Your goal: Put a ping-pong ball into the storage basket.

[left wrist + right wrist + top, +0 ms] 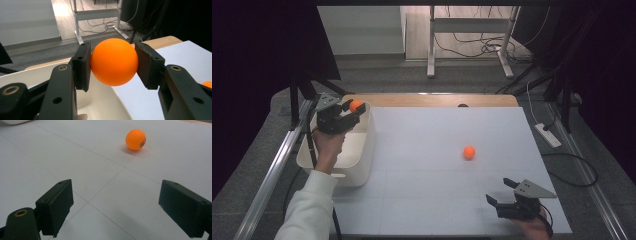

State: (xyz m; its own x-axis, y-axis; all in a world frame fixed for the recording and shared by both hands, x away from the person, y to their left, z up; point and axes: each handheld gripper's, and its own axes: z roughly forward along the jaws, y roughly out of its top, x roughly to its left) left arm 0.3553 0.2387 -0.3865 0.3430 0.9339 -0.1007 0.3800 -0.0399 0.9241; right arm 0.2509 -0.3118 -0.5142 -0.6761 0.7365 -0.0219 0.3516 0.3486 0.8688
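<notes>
I have my left gripper (347, 111) clamped on a smooth orange plastic ball (114, 62), one black pad pressing each side at its widest part, so the round surface cannot squirt out forwards or backwards. The ball sits right at the tips of the jaws rather than deep between them, which leaves its underside free to fall cleanly once I let go. I hold it above the far edge of the white rectangular plastic bin (366, 155), whose rim and pale inner wall lie directly below and just behind my jaws in the left gripper view; to my judgement the ball is placed there so that it will drop inside and not onto the table.

My right gripper (502, 193) is spread wide with nothing between its pads, resting low over the white tabletop (427, 200). A second orange ball (135, 139) lies on the table ahead of those jaws, well apart from them and a little to their right, and I keep the jaws open and aimed its way, ready, I think, to reach for it.
</notes>
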